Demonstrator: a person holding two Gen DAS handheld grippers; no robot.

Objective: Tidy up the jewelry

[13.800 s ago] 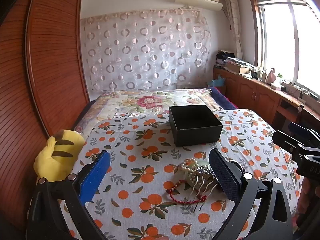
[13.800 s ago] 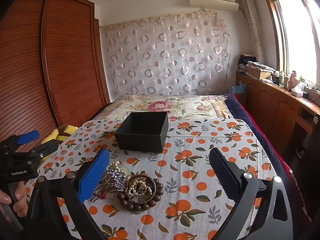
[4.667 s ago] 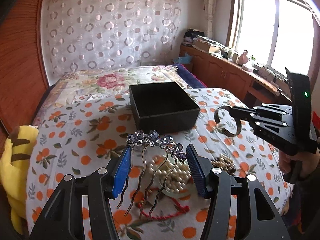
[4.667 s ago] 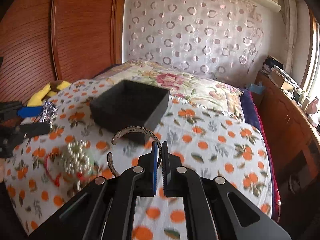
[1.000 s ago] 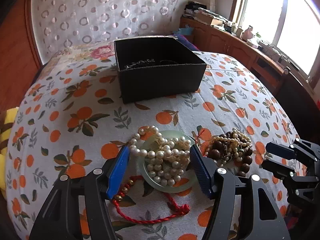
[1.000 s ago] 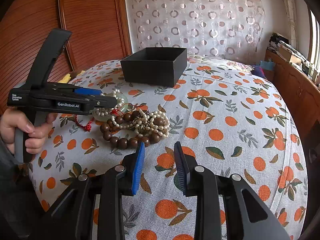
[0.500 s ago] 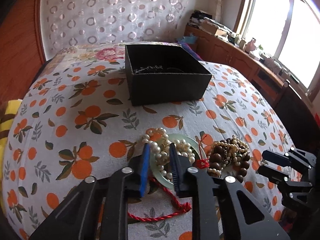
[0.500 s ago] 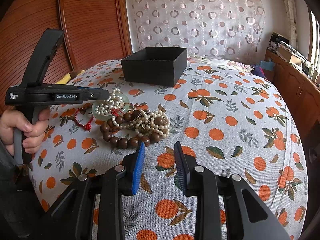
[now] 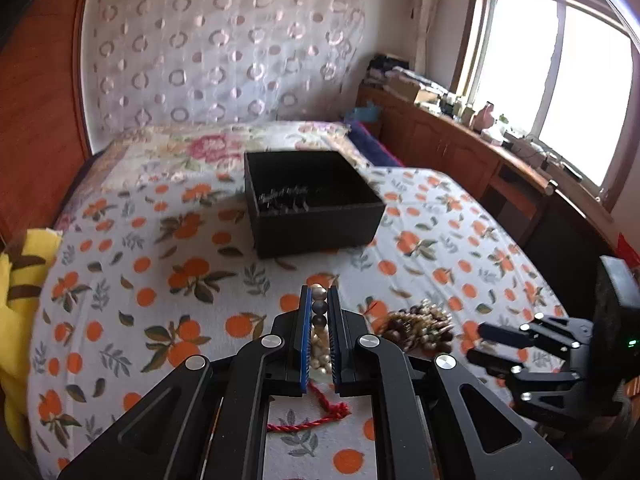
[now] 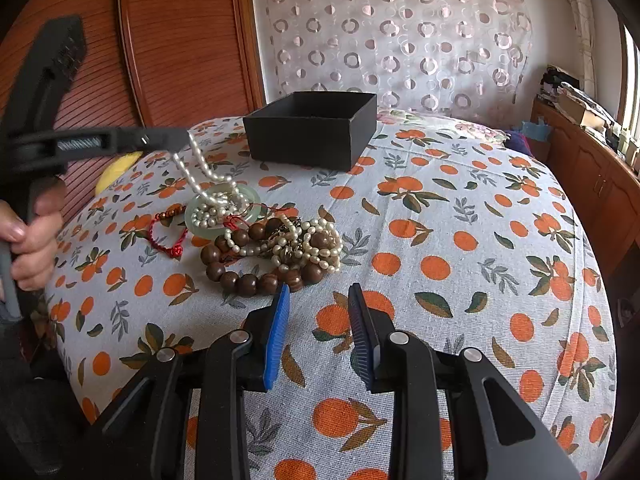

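My left gripper (image 9: 319, 295) is shut on a white pearl necklace (image 10: 202, 168) and lifts one end of it off the bed; in the right wrist view the strand hangs from the left gripper (image 10: 182, 138) down to a pale green jade ring (image 10: 256, 204). A pile of brown wooden beads and pearls (image 10: 280, 252) lies beside it, with a red cord bracelet (image 10: 166, 232) to its left. The black box (image 9: 308, 200) stands further back and holds a hair comb (image 9: 280, 200). My right gripper (image 10: 318, 300) is open and empty, low over the bed near the pile.
The bed has an orange-print cover (image 10: 460, 220). A yellow plush toy (image 9: 16, 276) lies at its left edge, next to a wooden wardrobe (image 10: 180, 40). A wooden counter (image 9: 480, 160) under the window runs along the right.
My left gripper has closed on the pearl necklace and risen, pulling the strand up off the jade ring. My right gripper has stayed in place, open.
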